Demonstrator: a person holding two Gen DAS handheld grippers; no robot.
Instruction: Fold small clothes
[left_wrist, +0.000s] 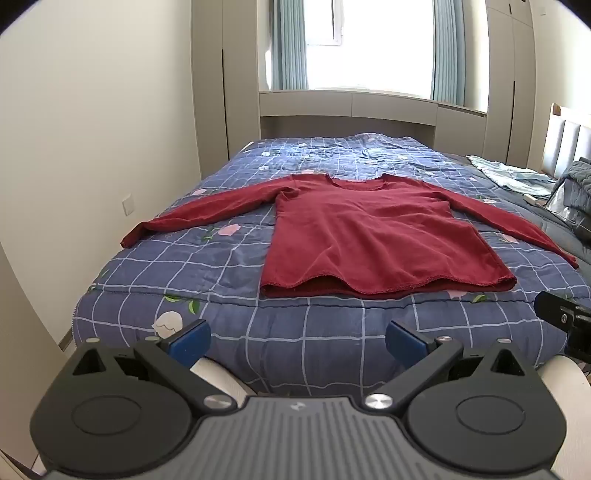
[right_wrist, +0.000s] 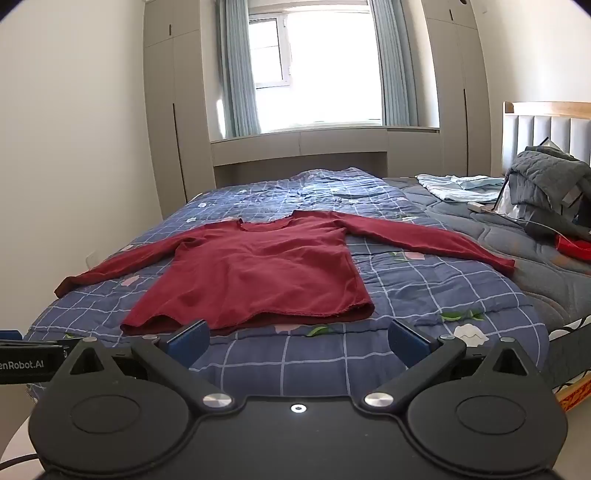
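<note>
Your left claw (left_wrist: 297, 341) hangs spread wide with nothing between its blue pads, short of the bed's near edge; your right claw (right_wrist: 297, 341) is spread the same way, also empty. At the left rim of the right wrist view the other gripper's body is cut off — its lettering reads only "enRobot.AI". Ahead, the red long-sleeved shirt (left_wrist: 373, 236) lies flat on the blue checked quilt (left_wrist: 207, 258), hem toward you, both sleeves stretched out sideways. Beyond it to the right sit a pale blue cloth (right_wrist: 458, 186), a grey bundle (right_wrist: 546, 177) against the headboard and a small red item (right_wrist: 574, 247), partly hidden.
</note>
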